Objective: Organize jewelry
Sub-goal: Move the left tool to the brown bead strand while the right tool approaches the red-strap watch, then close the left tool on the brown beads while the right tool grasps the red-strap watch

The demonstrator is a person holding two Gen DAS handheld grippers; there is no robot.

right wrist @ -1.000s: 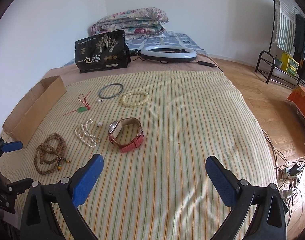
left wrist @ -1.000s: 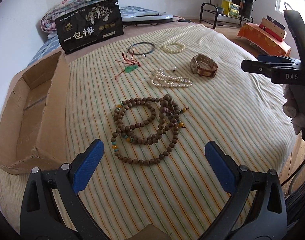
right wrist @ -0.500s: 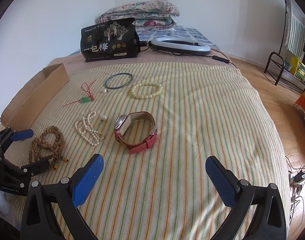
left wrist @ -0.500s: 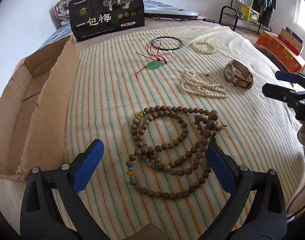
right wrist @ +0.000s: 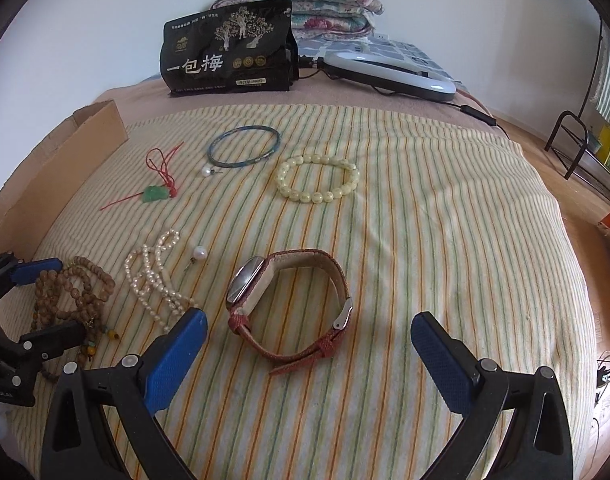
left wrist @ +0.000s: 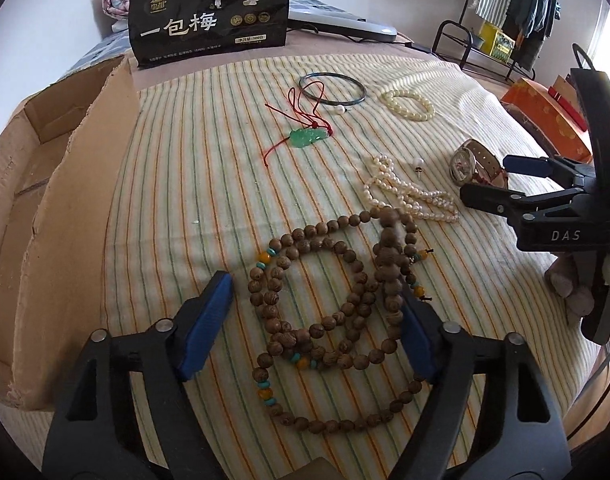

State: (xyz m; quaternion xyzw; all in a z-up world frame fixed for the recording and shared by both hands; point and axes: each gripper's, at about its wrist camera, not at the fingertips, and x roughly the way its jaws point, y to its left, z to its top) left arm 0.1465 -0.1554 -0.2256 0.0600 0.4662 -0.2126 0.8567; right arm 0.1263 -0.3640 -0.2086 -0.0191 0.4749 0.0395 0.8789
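Nothing's sorted yet — every piece lies on the bed, box (left wrist: 57, 216) empty. Your left gripper (left wrist: 317, 320) has been closing round the beads (left wrist: 337, 280), not yet pinching; right gripper (right wrist: 309, 356) gapes before the watch (right wrist: 289, 304).

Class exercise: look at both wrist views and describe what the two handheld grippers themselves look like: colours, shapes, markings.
Both are black plastic clamp-like tools. The left gripper and right gripper each have two angled black arms with silver rivets, ending in textured blue pads. Seen from the side, the right one carries white "DAS" lettering.

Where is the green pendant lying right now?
The green pendant lies on the striped cloth, left of centre in both views, just in front of the dark bangle and beyond the pearl strand.
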